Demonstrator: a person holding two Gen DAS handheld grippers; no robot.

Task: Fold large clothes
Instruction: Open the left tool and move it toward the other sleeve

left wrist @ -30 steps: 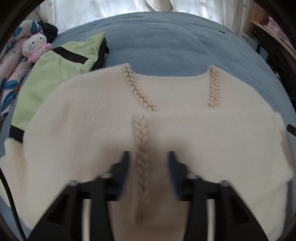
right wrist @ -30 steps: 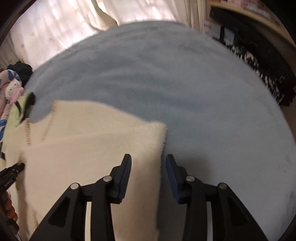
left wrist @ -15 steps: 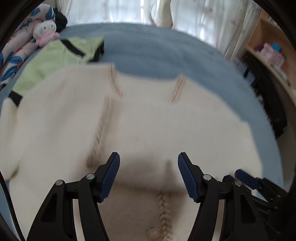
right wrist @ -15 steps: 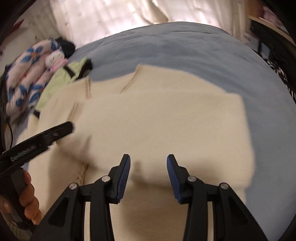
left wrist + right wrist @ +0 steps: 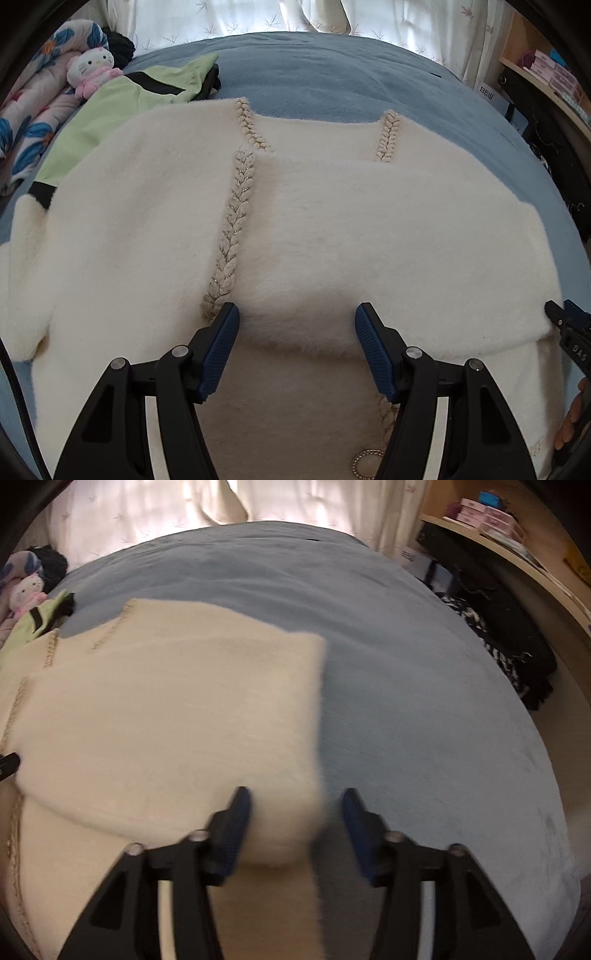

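A fluffy cream cardigan [image 5: 332,229] with braided trim [image 5: 232,229] lies on the blue bed [image 5: 332,81], its right part folded over the front. My left gripper [image 5: 297,339] is open and empty just above the folded edge. My right gripper [image 5: 295,823] is open and empty over the cardigan's right edge [image 5: 184,716]; its tip also shows at the right of the left wrist view [image 5: 565,317]. A round clasp [image 5: 364,463] shows near the bottom.
A light green garment with black trim [image 5: 122,107] lies partly under the cardigan's left side. A plush cat toy [image 5: 94,68] and a floral blanket [image 5: 26,122] sit far left. A shelf with boxes [image 5: 491,513] and dark clothes [image 5: 509,646] stand right of the bed.
Both grippers opened wider and let go of the folded-over part, which now lies flat on the cardigan. My right gripper moved right, to the cardigan's right edge.
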